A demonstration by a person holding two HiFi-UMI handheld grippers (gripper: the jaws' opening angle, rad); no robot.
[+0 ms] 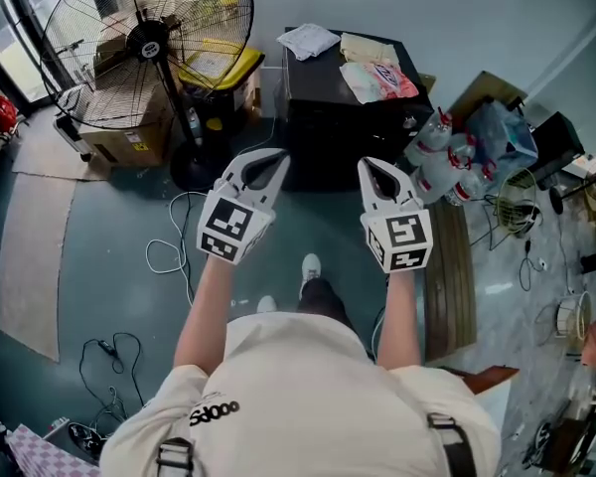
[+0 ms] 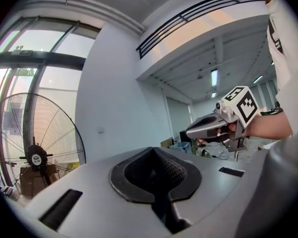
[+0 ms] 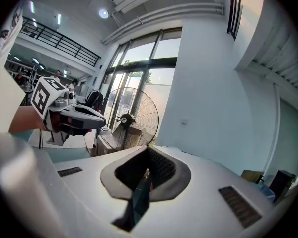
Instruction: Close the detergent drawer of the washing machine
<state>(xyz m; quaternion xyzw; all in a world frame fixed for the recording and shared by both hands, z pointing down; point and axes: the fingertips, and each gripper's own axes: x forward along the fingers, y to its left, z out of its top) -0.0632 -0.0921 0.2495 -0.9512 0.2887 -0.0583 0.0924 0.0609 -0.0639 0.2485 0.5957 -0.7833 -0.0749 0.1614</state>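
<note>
- My left gripper and right gripper hang side by side at chest height, pointing about level over the floor.
- Left fingers: together, nothing between them. The left gripper view shows the ribbed pads meeting at the tip.
- Right fingers: together too and empty, with only a thin slit behind the tips.
- Detergent drawer: in no view. I cannot tell where it is, or whether it stands out or is pushed in.
- Washing machine: not identified. A dark cabinet stands straight ahead with packets on its top. From above I cannot say whether it is the machine.
- Step in hand, my judgement: this pose fits walking up to a drawer that stands open, and equally standing back from one already pushed home. The pictures do not settle which.
- Both hands are free and neither touches anything. Closed fingers would serve as a blunt pusher if a push is due.
- Only the head view shows the cabinet, the wrapped bottles, the white cable and my shoes.
- Only the gripper views show the tall windows, the upper railing and the ceiling lights, and each shows the other gripper from the side.
- All three views show the floor fan.
</note>
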